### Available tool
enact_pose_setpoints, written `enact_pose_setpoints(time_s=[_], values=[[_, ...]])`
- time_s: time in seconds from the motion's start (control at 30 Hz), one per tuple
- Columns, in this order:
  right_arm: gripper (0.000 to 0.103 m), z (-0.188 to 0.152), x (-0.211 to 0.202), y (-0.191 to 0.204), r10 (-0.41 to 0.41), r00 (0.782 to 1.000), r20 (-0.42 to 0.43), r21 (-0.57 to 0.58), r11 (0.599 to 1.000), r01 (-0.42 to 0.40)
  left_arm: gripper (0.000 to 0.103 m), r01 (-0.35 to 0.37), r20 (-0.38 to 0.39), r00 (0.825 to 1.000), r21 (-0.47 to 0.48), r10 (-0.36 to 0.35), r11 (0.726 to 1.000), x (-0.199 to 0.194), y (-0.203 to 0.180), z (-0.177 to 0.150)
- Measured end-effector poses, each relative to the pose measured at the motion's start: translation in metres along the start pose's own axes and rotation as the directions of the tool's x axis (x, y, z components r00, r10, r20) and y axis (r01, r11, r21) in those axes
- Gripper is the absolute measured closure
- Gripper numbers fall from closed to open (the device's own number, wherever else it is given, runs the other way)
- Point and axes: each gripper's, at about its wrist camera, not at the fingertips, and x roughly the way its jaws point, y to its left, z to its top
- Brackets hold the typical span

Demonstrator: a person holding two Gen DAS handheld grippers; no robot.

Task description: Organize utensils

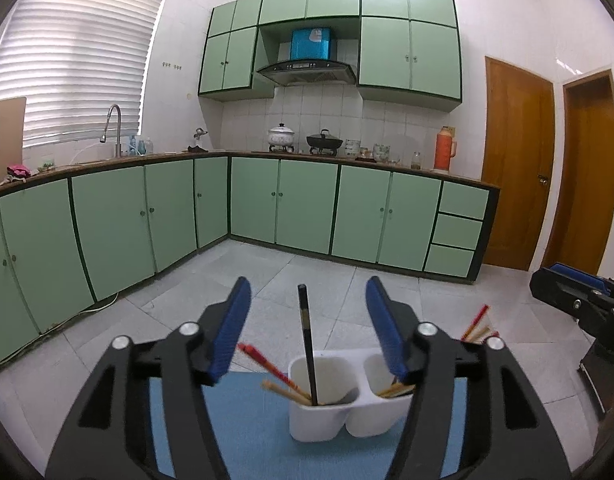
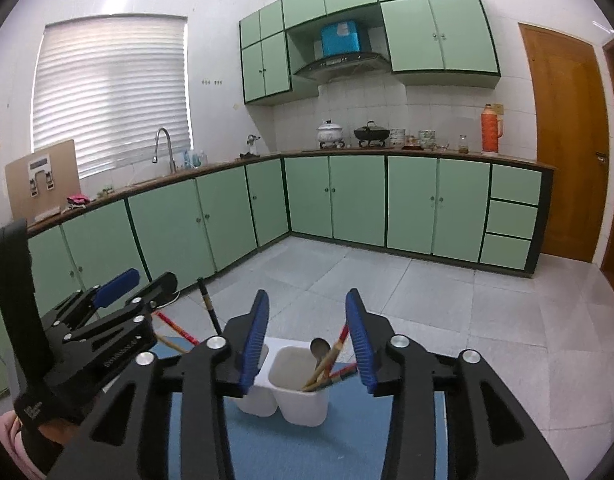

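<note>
A white two-compartment utensil holder point(image 1: 331, 420) stands on a blue mat point(image 1: 251, 432). Its left compartment holds a black chopstick point(image 1: 307, 340) standing upright and red-tipped wooden chopsticks point(image 1: 275, 372) leaning left. Its right compartment holds more red-tipped chopsticks point(image 1: 477, 324). In the right wrist view the holder point(image 2: 299, 396) also shows a metal spoon point(image 2: 321, 350) with chopsticks point(image 2: 335, 352) in the right compartment. My left gripper point(image 1: 307, 300) is open and empty, just above and in front of the holder. My right gripper point(image 2: 307, 312) is open and empty above the holder.
Green kitchen cabinets point(image 1: 307, 204) run along the far walls under a wooden counter with a sink faucet point(image 1: 113, 128), pots point(image 1: 281, 136) and an orange thermos point(image 1: 443, 148). Wooden doors point(image 1: 515, 164) stand at the right. Grey tiled floor point(image 1: 307, 276) lies beyond the mat.
</note>
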Motion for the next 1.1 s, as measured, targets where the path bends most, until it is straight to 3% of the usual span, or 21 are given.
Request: enact_pose_setpoints(time_s=[0.27,0.53,0.77,1.1], values=[[0.049,-0.03,-0.036,-0.01,-0.007,1.0,-0.004,0.064,0.998,0.007,0.017,-0.025,-0.014,1.0,0.022,0.025,0.999,-0.049,0.0,-0.023],[0.033,-0.061,-0.071,-0.008,-0.024,0.999,-0.031,0.081,0.996,0.027,0.01,-0.035,-0.071,0.997,0.054,0.038,0.998,-0.095,0.0,-0.05],[0.006,-0.082,-0.105,0.007,-0.023,0.999,-0.036,0.056,0.998,0.025,0.005,-0.011,-0.108,0.994,0.049,0.017,0.999,-0.137,-0.002,-0.065],[0.006,-0.085,-0.148,0.019,-0.008,1.0,-0.005,0.045,0.999,0.008,0.005,0.021,-0.084,0.996,0.052,-0.017,0.998,-0.191,-0.009,-0.065]])
